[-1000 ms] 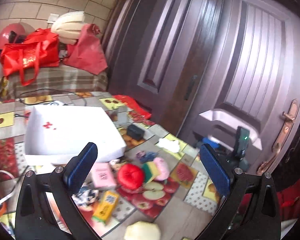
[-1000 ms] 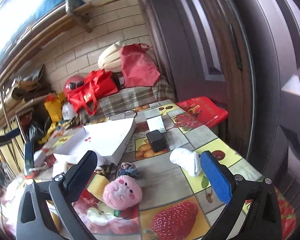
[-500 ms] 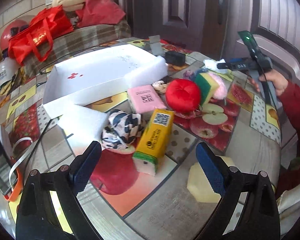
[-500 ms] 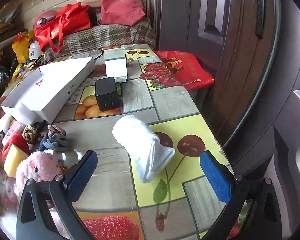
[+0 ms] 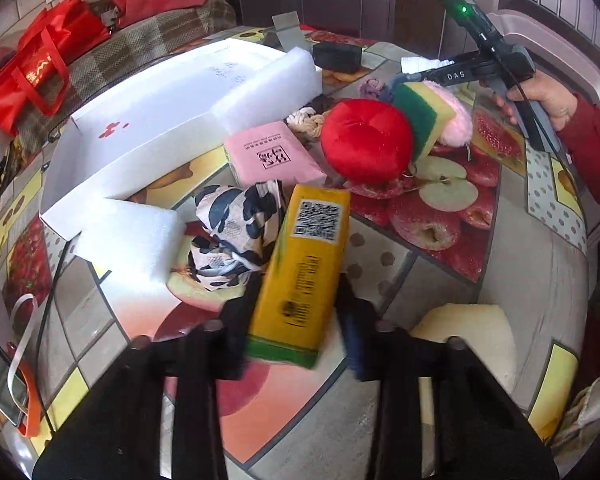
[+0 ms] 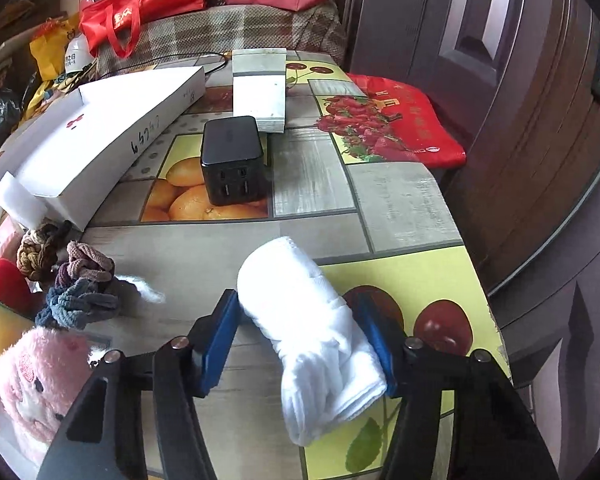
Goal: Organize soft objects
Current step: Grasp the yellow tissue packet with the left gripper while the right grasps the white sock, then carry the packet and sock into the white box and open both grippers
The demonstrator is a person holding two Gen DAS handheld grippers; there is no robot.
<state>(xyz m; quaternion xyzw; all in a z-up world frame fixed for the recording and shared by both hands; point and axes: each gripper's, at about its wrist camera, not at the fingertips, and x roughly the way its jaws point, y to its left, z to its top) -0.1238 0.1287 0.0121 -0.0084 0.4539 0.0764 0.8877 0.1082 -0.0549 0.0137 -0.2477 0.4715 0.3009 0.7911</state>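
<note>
My left gripper is shut on a yellow tissue pack that lies on the fruit-print table, its black fingers pressing both long sides. Beside the pack lie a cow-print cloth, a pink tissue pack, a red plush apple and a green-and-yellow sponge. In the right wrist view my right gripper straddles a rolled white towel. Its jaws are closing, and the blue pads touch the roll on both sides.
An open white box and foam blocks fill the left. A pale sponge lies at lower right. Near the towel are hair ties, a pink plush and a black charger cube. The table edge is close on the right.
Both grippers dropped toward the table and tilted down. The left jaws closed onto the yellow pack. The right jaws narrowed from wide open onto the white towel roll.
</note>
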